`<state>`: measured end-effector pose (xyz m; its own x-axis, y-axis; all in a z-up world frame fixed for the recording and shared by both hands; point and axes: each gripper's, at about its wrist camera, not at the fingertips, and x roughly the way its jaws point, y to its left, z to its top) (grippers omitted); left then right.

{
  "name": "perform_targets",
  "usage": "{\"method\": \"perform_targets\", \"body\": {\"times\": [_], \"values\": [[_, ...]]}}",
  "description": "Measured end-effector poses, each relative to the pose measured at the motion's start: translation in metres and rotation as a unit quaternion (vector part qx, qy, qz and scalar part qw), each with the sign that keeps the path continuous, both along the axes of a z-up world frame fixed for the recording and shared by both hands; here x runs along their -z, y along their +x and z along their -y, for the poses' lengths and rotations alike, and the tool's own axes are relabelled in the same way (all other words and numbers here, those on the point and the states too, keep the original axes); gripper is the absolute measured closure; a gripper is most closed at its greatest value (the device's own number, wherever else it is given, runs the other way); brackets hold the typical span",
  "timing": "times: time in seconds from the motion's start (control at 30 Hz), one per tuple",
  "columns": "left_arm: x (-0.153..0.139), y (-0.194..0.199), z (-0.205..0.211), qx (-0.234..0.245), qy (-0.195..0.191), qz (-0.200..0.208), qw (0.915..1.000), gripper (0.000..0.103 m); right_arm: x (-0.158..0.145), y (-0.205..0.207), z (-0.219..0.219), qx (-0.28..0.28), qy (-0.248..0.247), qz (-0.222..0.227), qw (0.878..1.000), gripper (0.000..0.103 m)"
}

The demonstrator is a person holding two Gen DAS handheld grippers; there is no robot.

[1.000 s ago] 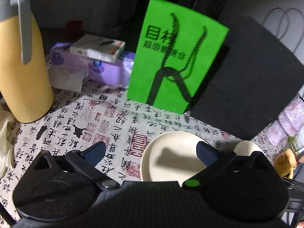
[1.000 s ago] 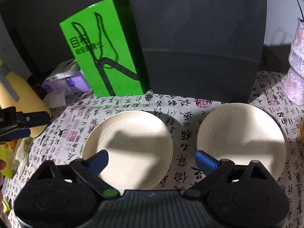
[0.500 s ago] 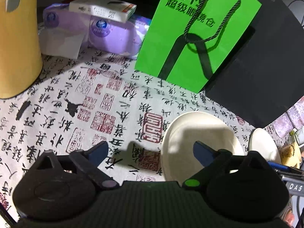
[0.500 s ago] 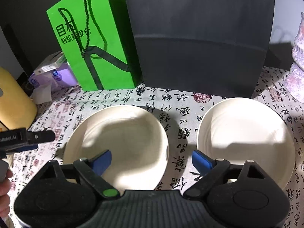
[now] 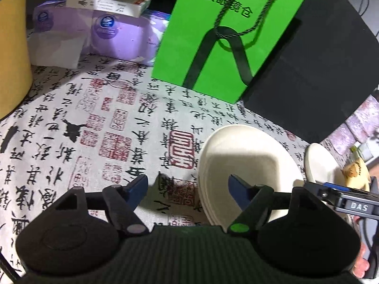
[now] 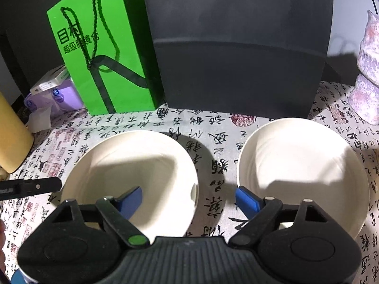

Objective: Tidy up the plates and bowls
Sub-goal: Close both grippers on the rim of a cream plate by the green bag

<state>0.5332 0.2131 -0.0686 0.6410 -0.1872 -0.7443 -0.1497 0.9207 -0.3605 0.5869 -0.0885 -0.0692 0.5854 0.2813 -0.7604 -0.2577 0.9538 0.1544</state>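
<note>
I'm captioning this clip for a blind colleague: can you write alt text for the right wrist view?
The right tool, its jaws closing with nothing between them, hangs above two cream dishes: the left dish and the right dish sit apart on a calligraphy-print tablecloth. Behind them stand a green paper bag and a black bag.

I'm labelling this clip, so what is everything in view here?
Bowls: 2, cream, side by side on the cloth, left, right.
Tablecloth: 1, white with black and red writing.
Green bag: 1, standing behind left bowl.
Black bag: 1, beside green bag.
Tissue pack: 1, purple, back left.
Box: 1, white, on tissues.
Jug: 1, yellow, far left.
Left gripper: black, blue pads, closing, straddling left bowl's rim.
Right gripper: same, closing, nothing gripped.
</note>
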Motion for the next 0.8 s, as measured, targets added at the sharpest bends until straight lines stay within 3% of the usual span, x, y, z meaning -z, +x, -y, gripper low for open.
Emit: {"method": "perform_targets", "body": {"times": [0.3,0.43,0.5,0.8], "values": [[0.017,0.005,0.001,0.009,-0.008,-0.021,0.9997,0.032,0.013,-0.001,-0.004,-0.006,-0.011,-0.015,1.000,0.028],[0.019,0.004,0.005,0.016,-0.005,-0.013,0.9998,0.044,0.021,0.002,-0.005,0.000,-0.016,-0.030,0.999,0.037],[0.020,0.004,0.008,0.020,0.003,-0.009,0.9998,0.045,0.023,0.003,-0.005,-0.002,-0.018,-0.034,0.999,0.043],[0.024,0.004,0.012,0.037,0.005,-0.004,0.9993,0.076,0.028,0.002,-0.007,-0.006,-0.019,-0.038,0.999,0.063]]}}
